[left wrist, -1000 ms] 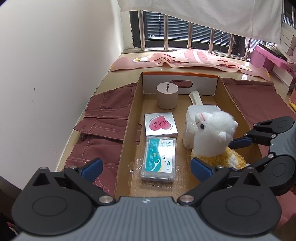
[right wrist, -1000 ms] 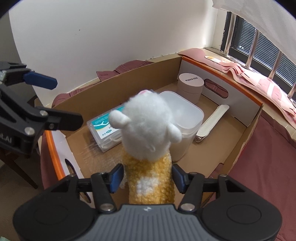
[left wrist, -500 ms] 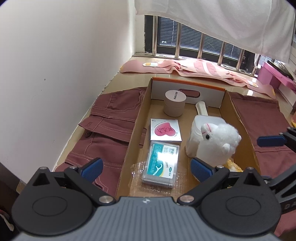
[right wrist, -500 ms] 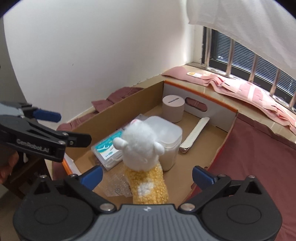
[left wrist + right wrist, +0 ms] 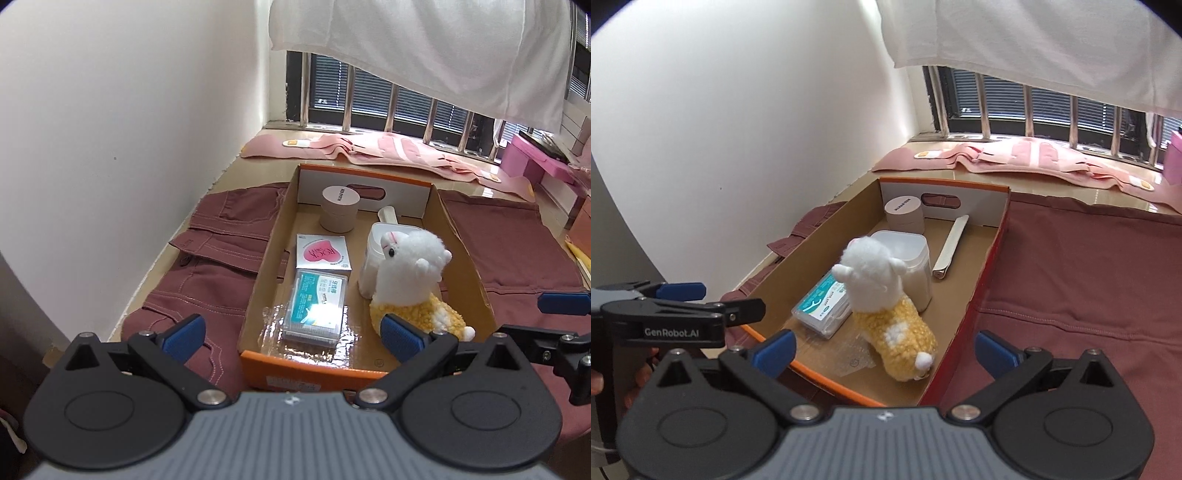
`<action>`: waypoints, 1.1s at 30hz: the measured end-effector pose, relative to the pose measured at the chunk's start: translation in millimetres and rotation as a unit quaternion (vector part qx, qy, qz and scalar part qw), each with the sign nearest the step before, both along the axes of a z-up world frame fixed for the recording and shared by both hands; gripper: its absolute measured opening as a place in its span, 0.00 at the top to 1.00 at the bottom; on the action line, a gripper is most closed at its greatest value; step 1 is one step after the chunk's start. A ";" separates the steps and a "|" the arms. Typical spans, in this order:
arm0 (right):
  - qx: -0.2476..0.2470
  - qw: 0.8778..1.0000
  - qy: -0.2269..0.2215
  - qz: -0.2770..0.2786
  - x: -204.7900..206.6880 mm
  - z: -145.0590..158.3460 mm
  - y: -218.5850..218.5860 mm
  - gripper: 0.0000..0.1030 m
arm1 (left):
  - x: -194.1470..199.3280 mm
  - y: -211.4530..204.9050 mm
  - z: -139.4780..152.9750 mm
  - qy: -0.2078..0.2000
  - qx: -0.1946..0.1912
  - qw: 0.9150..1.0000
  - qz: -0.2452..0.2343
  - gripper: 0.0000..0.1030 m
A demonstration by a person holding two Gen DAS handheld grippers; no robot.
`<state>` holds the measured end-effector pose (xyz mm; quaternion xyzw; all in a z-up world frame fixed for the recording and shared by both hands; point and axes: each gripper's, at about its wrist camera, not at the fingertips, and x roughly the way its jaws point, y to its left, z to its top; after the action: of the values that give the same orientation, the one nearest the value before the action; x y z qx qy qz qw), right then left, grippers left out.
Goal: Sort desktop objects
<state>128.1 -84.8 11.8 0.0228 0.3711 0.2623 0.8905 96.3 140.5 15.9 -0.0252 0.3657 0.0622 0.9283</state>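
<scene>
The cardboard box point(image 5: 461, 258) with the orange rim is the landmark: it lies on maroon clothing point(image 5: 221, 258) spread over the surface, and every sorted thing sits inside it. The plush alpaca point(image 5: 410, 273), white head and yellow body, rests in the box's near right part, leaning against the white plastic container point(image 5: 916, 258) just behind it. To the alpaca's left lies the floss pick case point(image 5: 317, 302), on a crinkled clear wrapper point(image 5: 273, 325) at the box's near wall. Beyond that case is the small box with a pink heart point(image 5: 322, 252), and at the far wall stands the round beige jar point(image 5: 340, 208). A slim white nail file point(image 5: 951, 247) lies along the box floor to the right of the jar and container. The left tool point(image 5: 291, 336) hangs at the box's near wall, its fingers spread wide with nothing between them. The right tool point(image 5: 884, 349) hangs near the box's near right corner, also spread wide and empty, clear of the alpaca. A pink garment point(image 5: 362, 151) lies beyond the box under the barred window point(image 5: 388, 99).
</scene>
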 end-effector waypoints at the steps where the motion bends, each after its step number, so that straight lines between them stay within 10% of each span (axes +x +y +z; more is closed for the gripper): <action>1: -0.002 1.000 -0.005 -0.006 -4.1 1.3 0.9 0.00 | -2.3 -0.6 1.5 -0.001 0.005 1.000 0.004 0.00; 33: -0.012 0.992 -0.027 -0.120 -67.7 -0.6 21.7 0.00 | -41.9 -9.8 -3.2 -0.079 0.030 0.996 -0.008 0.00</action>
<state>60.5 -63.0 11.1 0.0493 0.3446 0.1490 0.9255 54.4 130.7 12.7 0.0008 0.2891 0.0640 0.9552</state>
